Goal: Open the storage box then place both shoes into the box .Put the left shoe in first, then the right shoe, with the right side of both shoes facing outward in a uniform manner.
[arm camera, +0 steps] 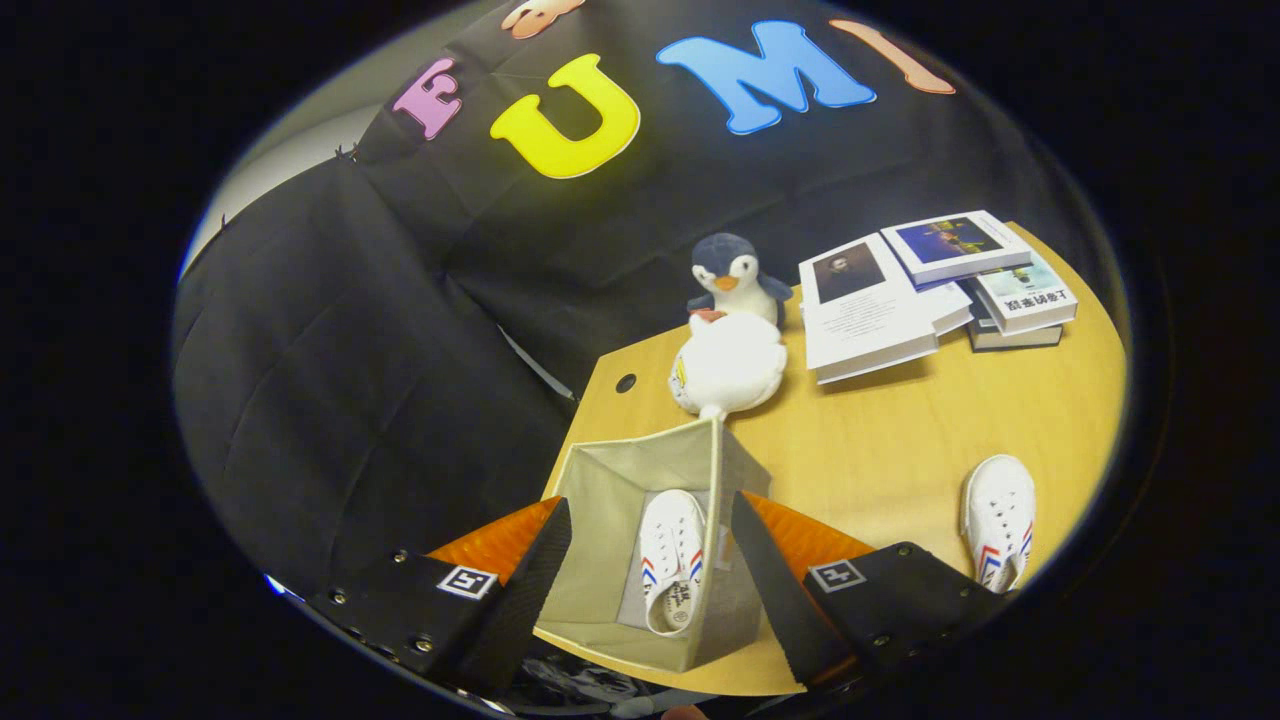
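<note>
My hand-held gripper [650,560] hangs wide open, holding nothing, above the open storage box [600,490] on the table [880,450]. One shoe [672,560] lies inside, between my fingers. The other shoe [998,520] sits to their right.
</note>
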Demonstrator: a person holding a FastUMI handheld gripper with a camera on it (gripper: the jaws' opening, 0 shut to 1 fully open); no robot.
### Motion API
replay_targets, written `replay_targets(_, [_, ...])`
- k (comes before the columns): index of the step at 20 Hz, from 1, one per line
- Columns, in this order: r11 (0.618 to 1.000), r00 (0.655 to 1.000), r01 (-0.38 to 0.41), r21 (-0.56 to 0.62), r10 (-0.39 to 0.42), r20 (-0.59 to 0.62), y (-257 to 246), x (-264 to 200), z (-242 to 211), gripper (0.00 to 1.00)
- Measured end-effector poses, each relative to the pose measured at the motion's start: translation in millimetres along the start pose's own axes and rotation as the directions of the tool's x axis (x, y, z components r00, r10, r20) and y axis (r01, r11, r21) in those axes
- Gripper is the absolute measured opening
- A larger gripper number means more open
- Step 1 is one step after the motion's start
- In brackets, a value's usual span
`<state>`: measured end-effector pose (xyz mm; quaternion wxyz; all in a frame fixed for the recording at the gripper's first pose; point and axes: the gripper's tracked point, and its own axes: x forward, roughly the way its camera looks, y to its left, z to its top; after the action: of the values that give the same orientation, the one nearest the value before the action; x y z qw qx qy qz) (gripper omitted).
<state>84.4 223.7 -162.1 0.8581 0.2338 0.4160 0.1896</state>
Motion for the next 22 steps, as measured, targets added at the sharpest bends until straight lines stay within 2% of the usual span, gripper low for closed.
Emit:
replay_targets(12, [0.976,0.976,0.214,-0.05,-0.211,0.05,-146,-74,25,0.98])
replay_targets(16, [0.949,0.956,0.291,-0.119,-0.292,0.011,-192,-86,12,0.98])
replay_targets(22, [0.913,0.922,0.361,-0.191,-0.38,-0.073,-251,-100,-26,0.98])
